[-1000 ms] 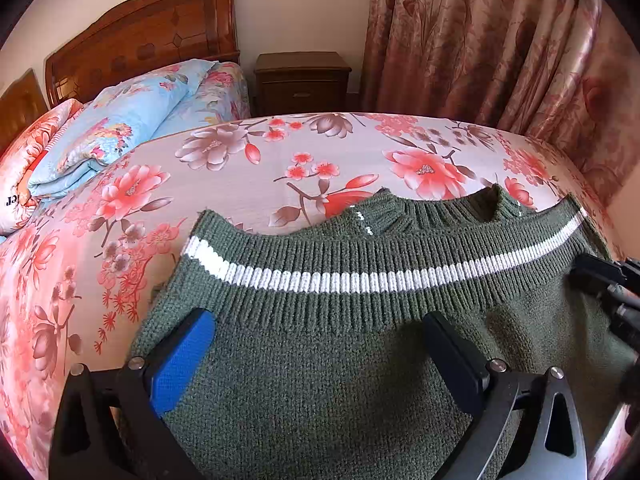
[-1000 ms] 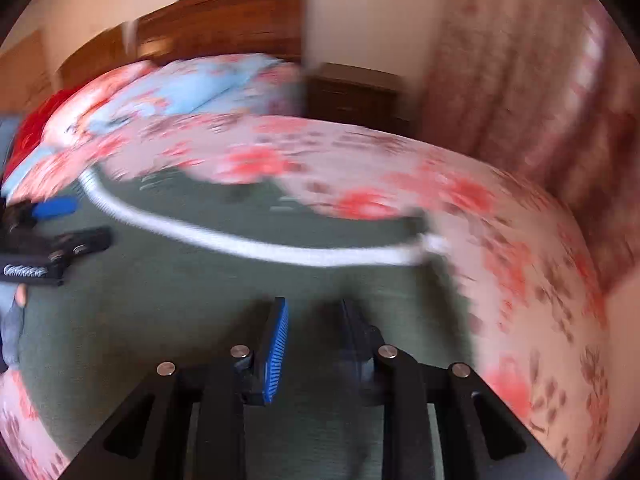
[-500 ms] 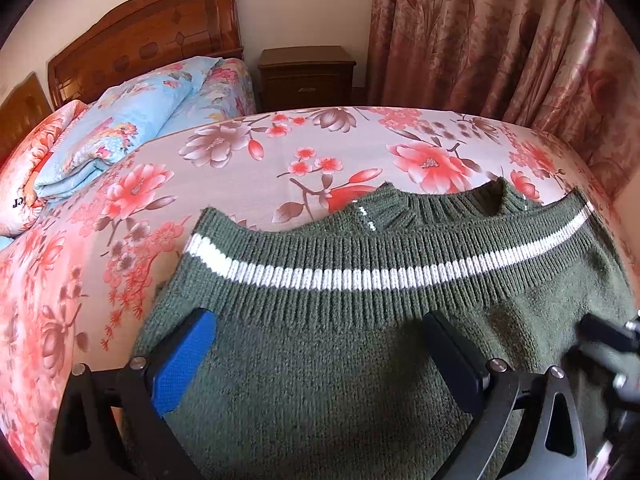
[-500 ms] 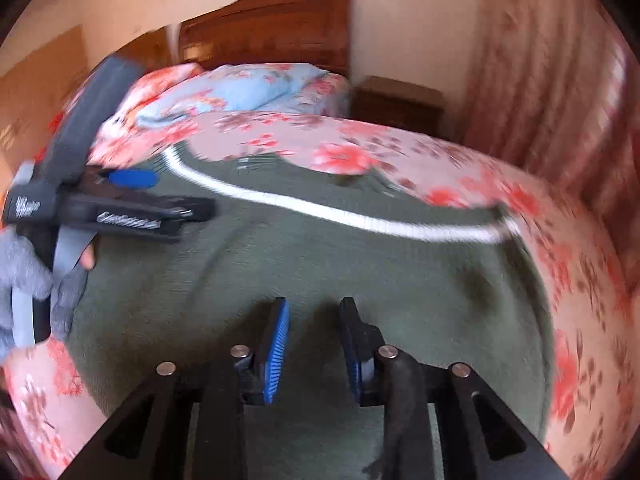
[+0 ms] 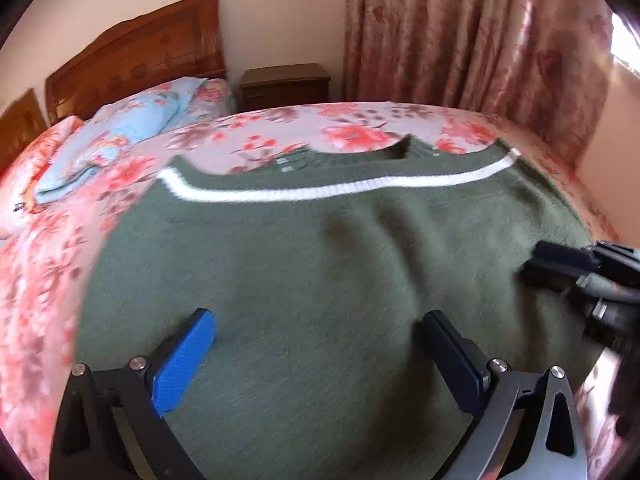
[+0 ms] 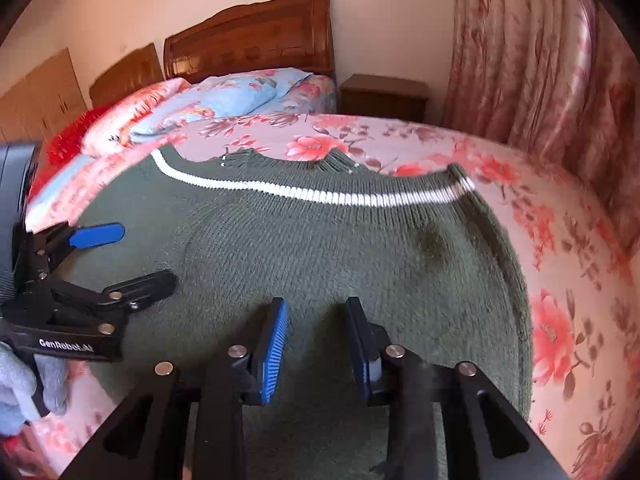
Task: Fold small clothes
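A: Bedroom, daylight. Green sweater (image 5: 320,248) spread flat on the flowered bed (image 5: 280,120), filling the middle of both frames, white stripe (image 5: 320,192) running across the upper half.

B: And the claws?

A: Left claw (image 5: 318,320) at lower centre of its own frame, spread wide, gripping nothing, poised over the knit. Right claw (image 6: 317,306) at lower centre of its frame, parted by a narrow gap, just been easing open, nothing between the pads, only sweater beneath.

B: Changed since a second back?

A: Pulled back, both. Stripe formerly just ahead of the left claw, now well up the frame, with a broad stretch of plain green in between. Left claw now showing at the left edge of the right-hand view, carried by a grey-gloved hand (image 6: 16,380).

B: Meaning for the fold?

A: Probably a smoothing or positioning pass finished, no fold yet made: garment lying open, full width, faint ripples across the middle. Next, likely a grip on the near edge or a side, then over toward the stripe. Worth watching: loose knit bunching rather than folding clean.
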`<state>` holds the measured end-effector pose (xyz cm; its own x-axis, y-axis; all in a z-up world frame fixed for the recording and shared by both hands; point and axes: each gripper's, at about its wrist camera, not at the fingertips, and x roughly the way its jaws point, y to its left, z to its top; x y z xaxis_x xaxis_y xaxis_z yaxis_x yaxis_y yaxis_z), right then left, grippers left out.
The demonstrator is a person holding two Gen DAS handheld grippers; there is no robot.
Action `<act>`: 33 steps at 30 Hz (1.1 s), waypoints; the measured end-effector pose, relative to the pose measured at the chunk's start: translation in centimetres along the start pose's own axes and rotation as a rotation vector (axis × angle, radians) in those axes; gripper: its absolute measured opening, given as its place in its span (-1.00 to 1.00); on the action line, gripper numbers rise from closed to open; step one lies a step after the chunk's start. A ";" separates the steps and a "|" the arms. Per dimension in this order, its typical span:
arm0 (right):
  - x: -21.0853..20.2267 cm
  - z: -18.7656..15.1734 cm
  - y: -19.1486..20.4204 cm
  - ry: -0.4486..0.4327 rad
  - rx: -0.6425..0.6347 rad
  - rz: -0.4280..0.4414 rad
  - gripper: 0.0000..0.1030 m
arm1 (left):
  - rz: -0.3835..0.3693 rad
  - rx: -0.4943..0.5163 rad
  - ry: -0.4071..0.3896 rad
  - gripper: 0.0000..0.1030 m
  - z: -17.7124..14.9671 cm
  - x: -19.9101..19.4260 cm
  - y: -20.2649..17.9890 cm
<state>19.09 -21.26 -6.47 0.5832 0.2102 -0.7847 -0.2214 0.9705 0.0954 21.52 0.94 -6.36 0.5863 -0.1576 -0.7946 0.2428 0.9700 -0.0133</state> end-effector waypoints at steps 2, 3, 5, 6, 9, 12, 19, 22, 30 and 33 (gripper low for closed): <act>-0.4 -0.3 -1.8 -0.001 0.050 0.002 -0.50 | -0.001 -0.048 -0.014 1.00 -0.6 -0.9 2.2; -0.5 -0.4 -2.5 -0.003 0.063 -0.005 -0.51 | 0.009 -0.076 -0.014 1.00 -1.0 -1.1 3.4; -0.8 -0.7 -3.7 -0.001 0.084 -0.035 -0.51 | 0.008 -0.133 -0.028 1.00 -2.0 -1.7 6.0; -1.0 -0.7 -3.9 0.001 0.098 -0.027 -0.51 | 0.019 -0.144 -0.032 1.00 -2.4 -1.7 6.7; -1.0 -0.1 -2.3 0.020 0.087 -0.114 -0.51 | 0.029 -0.210 -0.016 1.00 -2.4 -2.1 7.9; -1.4 0.3 1.8 -0.013 0.001 -0.069 -0.50 | -0.072 -0.217 -0.054 1.00 -1.8 -3.6 5.9; -0.9 -2.7 8.7 0.011 -0.306 0.007 -0.46 | -0.021 -0.016 -0.033 1.00 -4.1 -2.6 2.0; -2.2 -3.7 5.5 0.023 -0.266 0.028 -0.45 | -0.059 -0.028 -0.054 1.00 -5.6 -3.6 3.8; -4.5 -3.1 -0.5 0.007 -0.106 -0.024 -0.45 | -0.105 -0.065 -0.046 1.00 -4.9 -5.5 4.8; -3.5 -0.4 1.3 -0.024 -0.128 0.000 -0.45 | -0.089 -0.057 -0.080 1.00 -0.7 -4.7 3.9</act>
<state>16.42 -20.75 -3.87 0.6012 0.2146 -0.7698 -0.3189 0.9477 0.0152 19.18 5.55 -3.12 0.6246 -0.2556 -0.7379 0.2539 0.9600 -0.1177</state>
